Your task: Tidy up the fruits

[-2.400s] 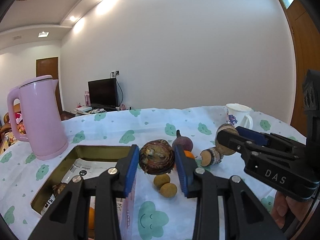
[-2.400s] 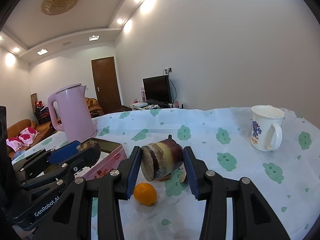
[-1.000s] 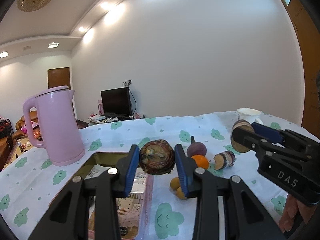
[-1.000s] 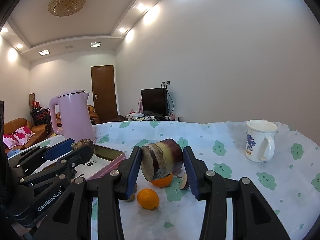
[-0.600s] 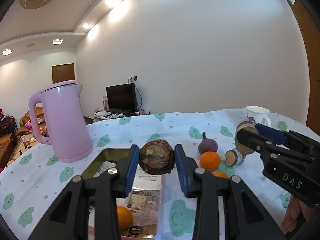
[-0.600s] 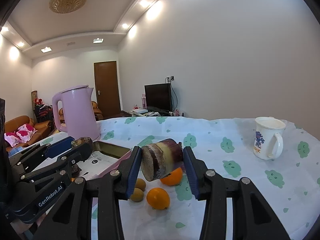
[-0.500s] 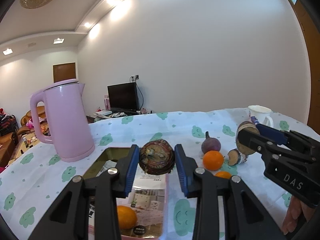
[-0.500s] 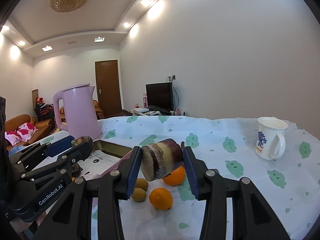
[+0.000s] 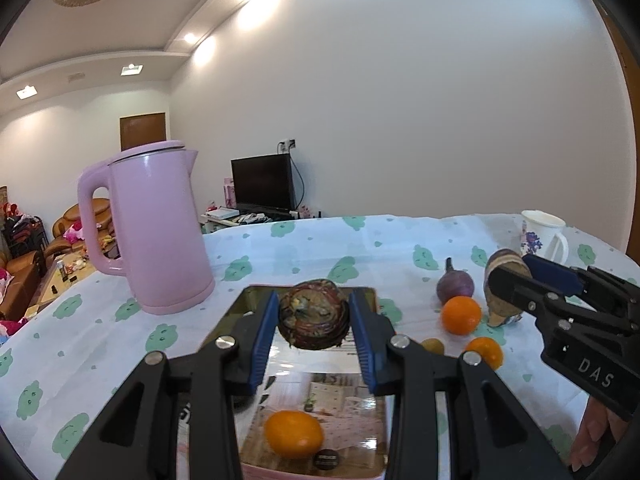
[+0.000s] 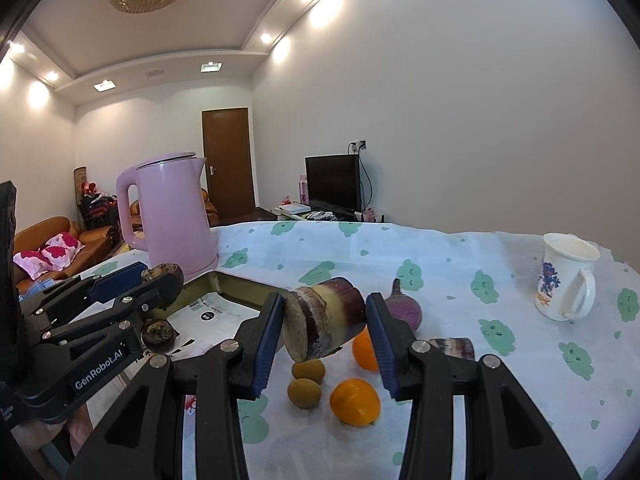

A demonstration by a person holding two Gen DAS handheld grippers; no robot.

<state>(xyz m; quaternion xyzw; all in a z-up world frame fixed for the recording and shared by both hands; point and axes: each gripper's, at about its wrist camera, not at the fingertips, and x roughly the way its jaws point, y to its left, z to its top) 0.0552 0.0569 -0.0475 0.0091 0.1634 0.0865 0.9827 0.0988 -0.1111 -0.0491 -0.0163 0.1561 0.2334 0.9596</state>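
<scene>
So both claws are carrying loads: left claw [image 9: 313,326] clamping a dark fruit [image 9: 313,314] over the tin [image 9: 256,294], right claw [image 10: 325,330] gripping a cane chunk [image 10: 324,322]; one orange [image 9: 294,434] is sitting in the tin, and several fruits [image 10: 354,402] are waiting on the bench [image 10: 460,280].

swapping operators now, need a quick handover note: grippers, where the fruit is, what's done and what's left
Left gripper: shut on a dark round fruit, held over the tin tray.
Right gripper: shut on a sugarcane chunk, above the table.
Done: one orange and a dark fruit lie in the tray.
Left: both held pieces, two oranges, two small brown fruits, a purple fruit, a cane piece.
</scene>
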